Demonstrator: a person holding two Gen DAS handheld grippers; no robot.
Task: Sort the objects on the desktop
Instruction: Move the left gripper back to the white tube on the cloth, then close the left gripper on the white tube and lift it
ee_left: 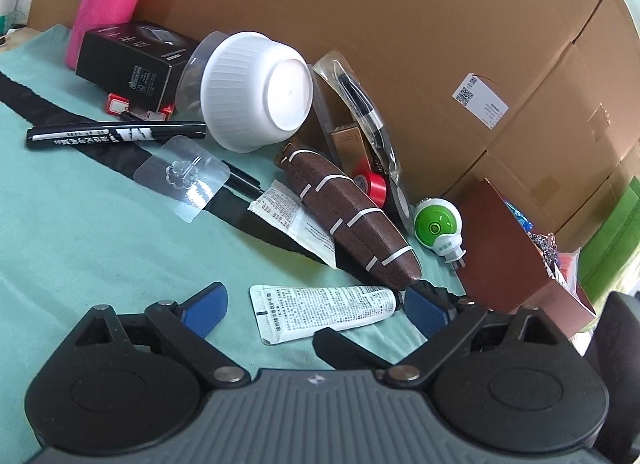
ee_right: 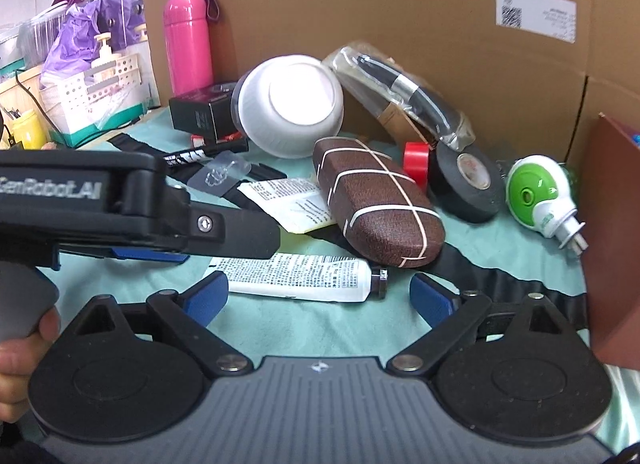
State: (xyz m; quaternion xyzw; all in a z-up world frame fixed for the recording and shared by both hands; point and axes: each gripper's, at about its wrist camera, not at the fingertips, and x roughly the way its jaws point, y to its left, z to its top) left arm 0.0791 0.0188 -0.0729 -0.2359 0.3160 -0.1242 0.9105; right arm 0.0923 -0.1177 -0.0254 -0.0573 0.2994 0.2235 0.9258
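A white printed tube (ee_left: 324, 310) (ee_right: 300, 278) lies on the green cloth between the fingers of both open, empty grippers. My left gripper (ee_left: 316, 306) also shows from the side at the left of the right wrist view (ee_right: 224, 240), reaching over the tube's flat end. My right gripper (ee_right: 320, 296) is open just in front of the tube. Behind lie a brown glasses case (ee_left: 352, 219) (ee_right: 376, 203), a white bowl on its side (ee_left: 256, 91) (ee_right: 288, 103), a black marker (ee_left: 116, 135), a green-and-white plug-in device (ee_left: 438, 229) (ee_right: 540, 193), red tape (ee_left: 372, 185) (ee_right: 416, 157) and black tape (ee_right: 466, 183).
A brown open box (ee_left: 516, 260) (ee_right: 612, 248) with small items stands at the right. A black carton (ee_left: 132, 59), a pink bottle (ee_right: 188, 43), a clear adhesive hook (ee_left: 184, 175), a bagged black item (ee_right: 404, 87) and a black strap (ee_left: 60, 119) crowd the cloth. Cardboard boxes (ee_left: 400, 23) wall the back.
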